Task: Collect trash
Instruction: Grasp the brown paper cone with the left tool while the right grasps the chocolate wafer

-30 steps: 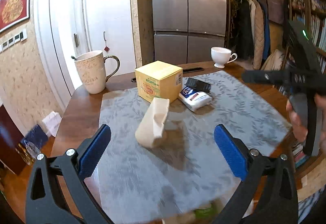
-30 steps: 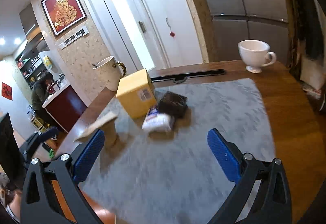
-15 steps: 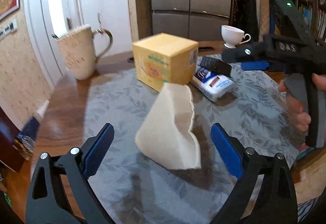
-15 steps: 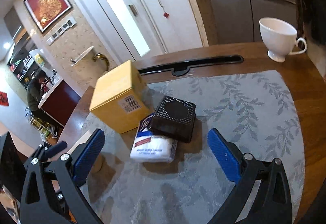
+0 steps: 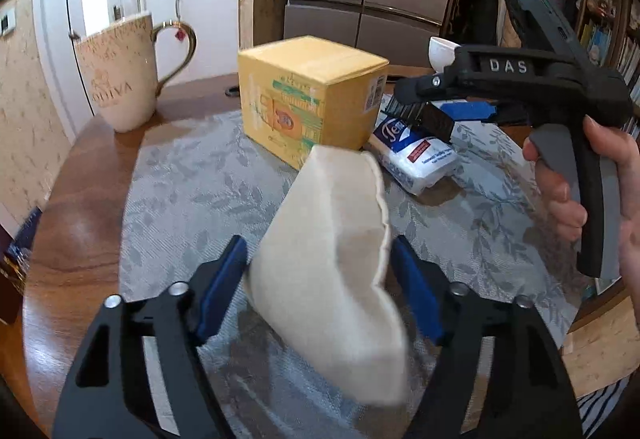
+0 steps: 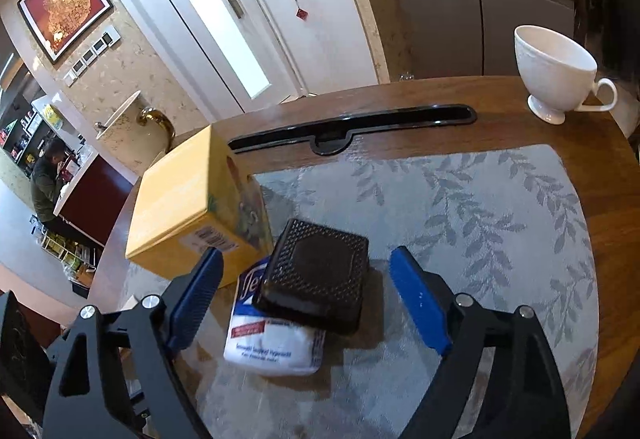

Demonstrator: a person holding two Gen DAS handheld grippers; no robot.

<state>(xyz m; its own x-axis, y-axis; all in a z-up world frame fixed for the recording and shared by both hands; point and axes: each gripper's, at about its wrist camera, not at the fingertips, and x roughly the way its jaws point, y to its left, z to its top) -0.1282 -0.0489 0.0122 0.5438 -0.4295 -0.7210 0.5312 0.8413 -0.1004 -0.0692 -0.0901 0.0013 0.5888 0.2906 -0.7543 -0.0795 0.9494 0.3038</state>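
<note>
Left gripper (image 5: 320,279) is closing around the beige paper cone (image 5: 332,251), soft and creased, pads right at its sides but not clearly pressing. Right gripper (image 6: 304,303) is closing too, jaws wide either side of the black textured box (image 6: 316,275), which sits atop a white crinkly tissue pack (image 6: 272,347). Nothing collected yet, by my read; the yellow cardboard box (image 6: 188,211) stands just beside on the leaf-patterned mat (image 6: 480,207).

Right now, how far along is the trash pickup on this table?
Nothing looks collected yet. The left claw is closing around the beige paper filter; the right claw is closing around the black box atop the tissue pack. The yellow carton is untouched.
</note>
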